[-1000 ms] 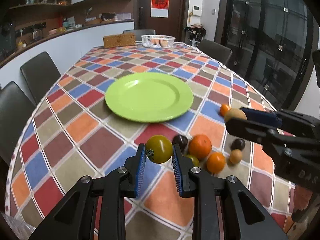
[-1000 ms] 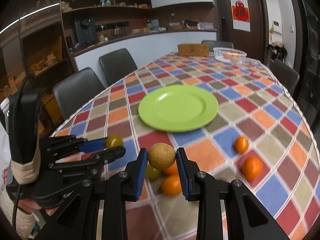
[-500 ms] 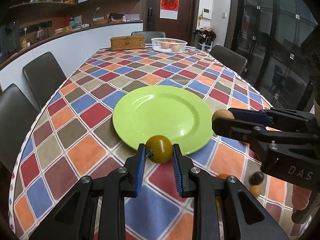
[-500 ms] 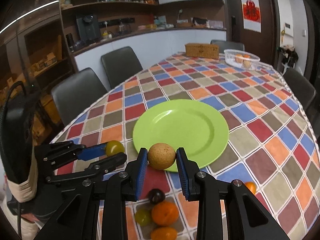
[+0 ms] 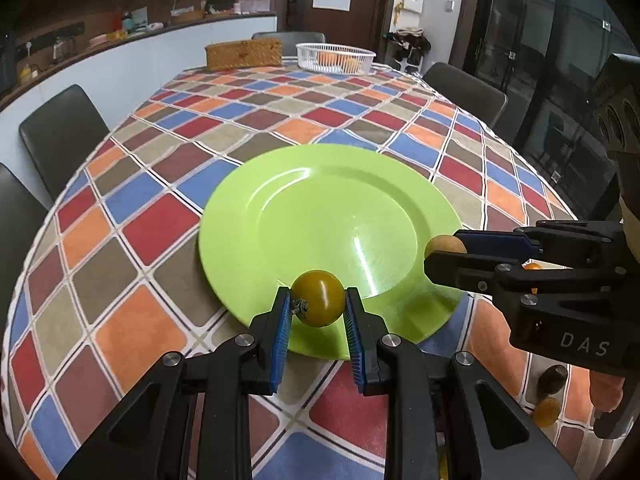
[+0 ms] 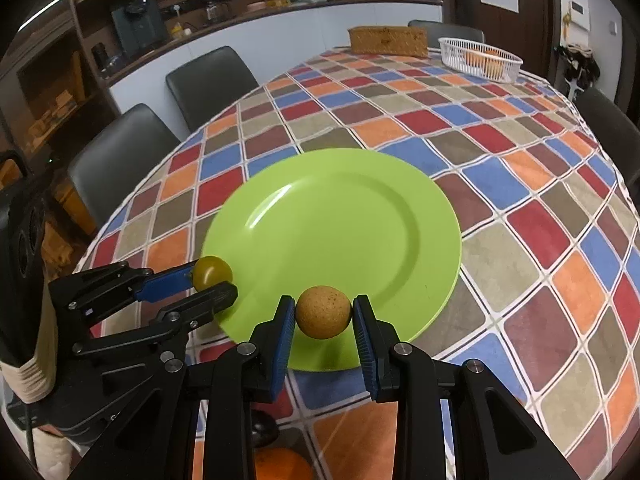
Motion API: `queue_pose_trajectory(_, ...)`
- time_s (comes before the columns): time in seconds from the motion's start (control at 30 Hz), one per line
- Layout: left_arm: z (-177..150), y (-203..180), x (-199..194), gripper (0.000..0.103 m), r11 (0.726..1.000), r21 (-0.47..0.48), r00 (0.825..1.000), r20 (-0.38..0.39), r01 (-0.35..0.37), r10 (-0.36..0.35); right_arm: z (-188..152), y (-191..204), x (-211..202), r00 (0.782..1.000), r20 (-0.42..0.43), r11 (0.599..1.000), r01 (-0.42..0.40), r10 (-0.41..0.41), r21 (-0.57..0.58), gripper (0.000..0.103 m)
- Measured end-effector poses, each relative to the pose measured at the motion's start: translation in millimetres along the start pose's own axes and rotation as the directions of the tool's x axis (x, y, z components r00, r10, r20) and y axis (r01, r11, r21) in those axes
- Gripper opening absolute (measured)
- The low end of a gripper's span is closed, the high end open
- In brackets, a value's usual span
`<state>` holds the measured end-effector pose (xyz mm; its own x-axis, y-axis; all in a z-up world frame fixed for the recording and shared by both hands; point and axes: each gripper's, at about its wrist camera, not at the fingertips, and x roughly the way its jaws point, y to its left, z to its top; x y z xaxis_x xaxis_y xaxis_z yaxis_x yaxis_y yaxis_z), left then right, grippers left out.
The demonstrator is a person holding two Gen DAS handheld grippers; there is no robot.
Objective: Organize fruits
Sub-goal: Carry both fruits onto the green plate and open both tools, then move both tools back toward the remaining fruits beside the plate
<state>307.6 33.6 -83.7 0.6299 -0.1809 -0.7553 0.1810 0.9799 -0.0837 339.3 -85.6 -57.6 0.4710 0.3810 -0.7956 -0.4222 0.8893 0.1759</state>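
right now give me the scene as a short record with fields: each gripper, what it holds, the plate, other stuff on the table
left gripper: shut on the yellow-green tomato, over the near rim of the plate
right gripper: shut on the speckled tan fruit, also over the near rim
green plate: on the checkered tablecloth, nothing lying on it
loose fruit: dark fruit and small orange fruit on the cloth, near side
far end: white basket with orange fruit; woven box
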Motion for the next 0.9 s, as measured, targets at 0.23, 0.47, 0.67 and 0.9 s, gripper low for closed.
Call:
queue_pose_trajectory(0.23, 0, 0, 3, 0.029, 1.0, 0.009, 1.0, 0.0, -0.017, 0.017, 0, -3, 6, 1.0, -0.006, 1.0, 0.013, -0.013, 0.004, 0.031)
queue_pose_trajectory(0.47, -4, -3, -19, 0.032, 1.0, 0.009, 0.999, 0.026, -0.023, 0.023, -6, -2, -7, 1.0, 0.016, 1.0, 0.014, -0.015, 0.009, 0.033)
queue_pose_trajectory(0.67, -12, -20, -65, 0.037, 0.998, 0.047, 0.994, 0.106, -0.034, 0.029, -18, 8, -42, 0.997, 0.075, 1.0, 0.006, -0.005, -0.017, 0.033)
queue_pose_trajectory(0.9, -25, -45, -122, 0.051, 0.996, 0.083, 0.979, 0.205, -0.035, 0.017, -34, 19, -94, 0.987, 0.163, 0.999, -0.002, 0.01, -0.049, 0.04)
